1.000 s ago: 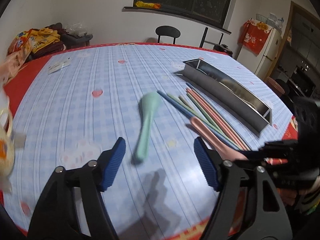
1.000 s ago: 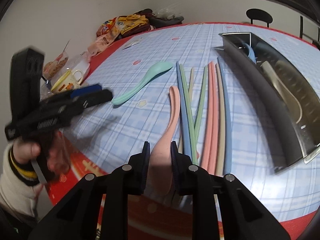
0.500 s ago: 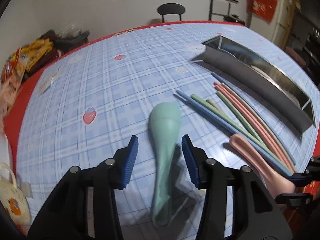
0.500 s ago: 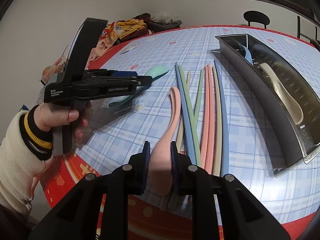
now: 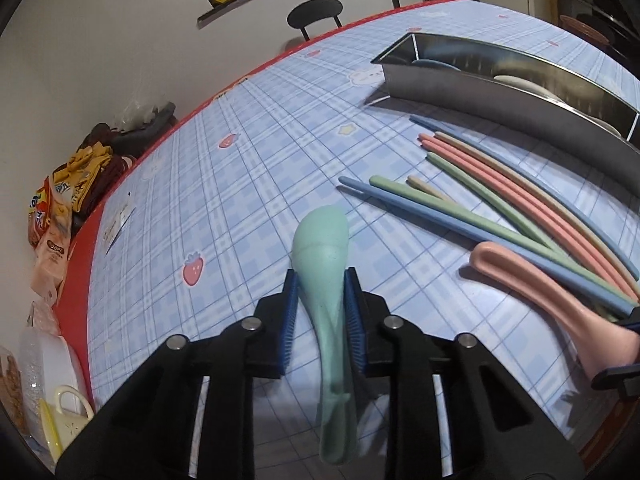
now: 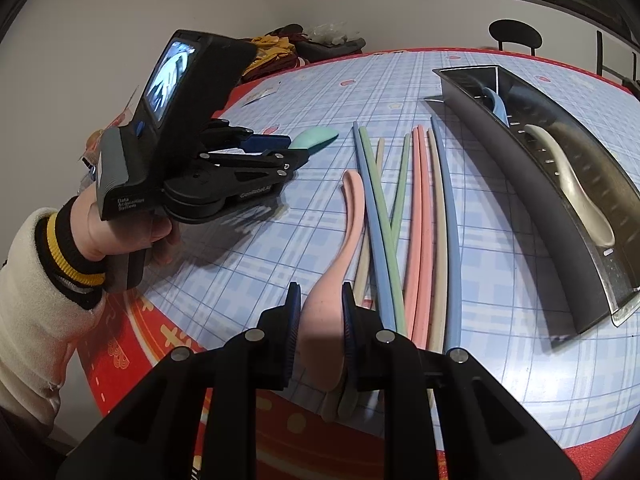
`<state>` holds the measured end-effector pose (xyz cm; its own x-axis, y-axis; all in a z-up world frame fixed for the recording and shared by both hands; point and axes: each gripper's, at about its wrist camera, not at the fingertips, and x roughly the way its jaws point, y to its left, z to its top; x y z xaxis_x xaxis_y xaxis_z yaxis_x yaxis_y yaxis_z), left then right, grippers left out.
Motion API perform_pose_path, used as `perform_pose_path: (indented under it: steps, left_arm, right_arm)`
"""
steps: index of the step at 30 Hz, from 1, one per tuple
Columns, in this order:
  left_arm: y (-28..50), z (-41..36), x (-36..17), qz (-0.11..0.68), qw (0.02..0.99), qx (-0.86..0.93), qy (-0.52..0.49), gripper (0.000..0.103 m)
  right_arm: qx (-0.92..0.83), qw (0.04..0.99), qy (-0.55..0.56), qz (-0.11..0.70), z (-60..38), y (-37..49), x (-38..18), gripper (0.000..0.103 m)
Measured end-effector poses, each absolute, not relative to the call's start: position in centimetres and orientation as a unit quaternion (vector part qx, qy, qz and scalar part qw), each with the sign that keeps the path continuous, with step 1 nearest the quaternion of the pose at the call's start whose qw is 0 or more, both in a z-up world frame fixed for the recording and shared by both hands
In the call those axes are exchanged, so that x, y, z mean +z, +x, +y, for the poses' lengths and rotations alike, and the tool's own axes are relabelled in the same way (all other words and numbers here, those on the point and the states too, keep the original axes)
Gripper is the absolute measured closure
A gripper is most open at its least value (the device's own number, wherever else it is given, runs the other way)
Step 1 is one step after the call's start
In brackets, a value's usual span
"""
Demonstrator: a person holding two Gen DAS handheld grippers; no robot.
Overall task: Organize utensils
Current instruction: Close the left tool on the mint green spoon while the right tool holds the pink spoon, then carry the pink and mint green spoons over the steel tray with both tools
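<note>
My left gripper (image 5: 320, 300) is clenched on the mint-green plastic spoon (image 5: 324, 280): its blue ribbed pads (image 5: 290, 320) press both sides of the handle just behind the bowl, which points ahead over the blue checked tablecloth (image 5: 240, 184). From my right wrist camera I see the same grasp side on, the bowl of the spoon (image 6: 316, 138) sticking out past the left gripper (image 6: 288, 148).

My right gripper (image 6: 320, 312) is clamped on the pale pink plastic spoon (image 6: 340, 264), gripping its wide bowl end between the pads while the slim handle stretches forward on the cloth. Just beside the pink spoon on its right lies a loose fan of pastel chopsticks (image 6: 416, 216) in blue, green, pink and cream, some crossing one another.

Further right stands the long stainless steel utensil tray (image 6: 532, 196), near the chopsticks but apart from them. Inside it lie a cream spoon (image 6: 568, 184) and, at the far end, a light blue spoon (image 6: 496, 104).
</note>
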<state>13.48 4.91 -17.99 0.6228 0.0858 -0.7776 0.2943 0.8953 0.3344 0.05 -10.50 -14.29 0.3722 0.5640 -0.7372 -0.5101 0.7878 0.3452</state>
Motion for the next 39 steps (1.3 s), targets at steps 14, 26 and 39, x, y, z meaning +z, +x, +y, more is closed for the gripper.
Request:
perform_pose_path:
  steps: [14, 26, 39]
  left_arm:
    - [12.7, 11.6, -17.4, 0.456, 0.882, -0.120, -0.013, 0.092]
    - [10.6, 10.9, -18.4, 0.450, 0.884, -0.127, 0.015, 0.091]
    - [10.4, 11.7, -18.2, 0.443, 0.887, -0.132, -0.007, 0.092]
  right_arm:
    - [0.328, 0.822, 0.026, 0.465, -10.2, 0.3, -14.6, 0.084]
    - [0.336, 0.818, 0.016, 0.467, -9.7, 0.3, -14.7, 0.089]
    - [0.336, 0.821, 0.010, 0.462, -9.6, 0.2, -14.6, 0.089]
